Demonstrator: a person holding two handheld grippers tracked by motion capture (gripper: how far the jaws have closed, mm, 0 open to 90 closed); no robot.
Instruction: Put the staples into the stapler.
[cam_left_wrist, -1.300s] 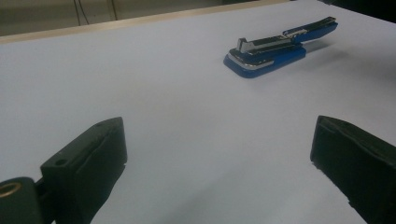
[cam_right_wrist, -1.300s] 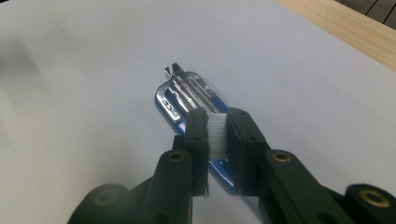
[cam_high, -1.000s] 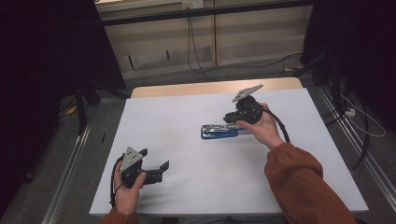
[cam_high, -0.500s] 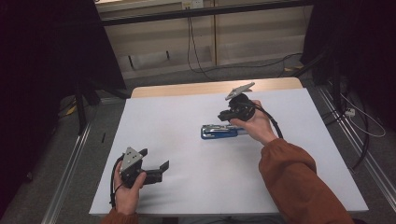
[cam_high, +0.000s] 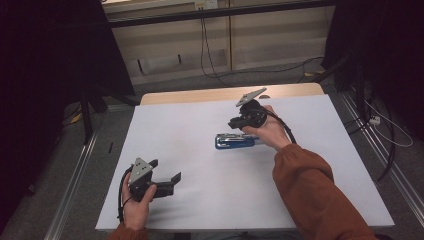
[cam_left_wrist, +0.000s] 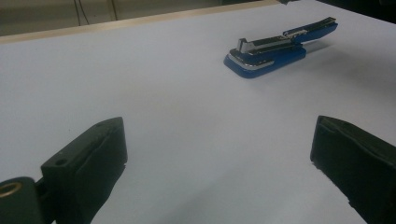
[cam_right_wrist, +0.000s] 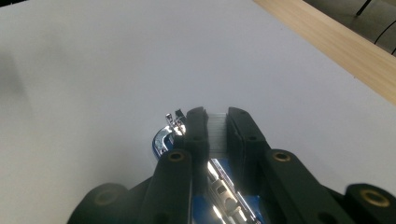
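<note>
A blue and chrome stapler (cam_high: 232, 141) lies on the white table (cam_high: 190, 130) right of centre, its chrome nose pointing left. It also lies far ahead in the left gripper view (cam_left_wrist: 275, 49). My right gripper (cam_high: 236, 124) hovers just above the stapler's nose. In the right gripper view its jaws (cam_right_wrist: 217, 114) are nearly together on a thin pale ribbed strip (cam_right_wrist: 216, 133) that looks like staples, with the stapler (cam_right_wrist: 161, 140) directly below. My left gripper (cam_high: 164, 171) rests at the table's near left, open, with nothing between its fingers (cam_left_wrist: 93, 158).
A bare wooden strip (cam_high: 225, 94) runs along the table's far edge. Metal rails (cam_high: 75, 170) flank the table on the floor, and cables (cam_high: 380, 125) lie on the floor to the right. Dark curtains hang at both sides.
My right gripper has shifted a little to the left over the stapler. The left gripper and the stapler have stayed put.
</note>
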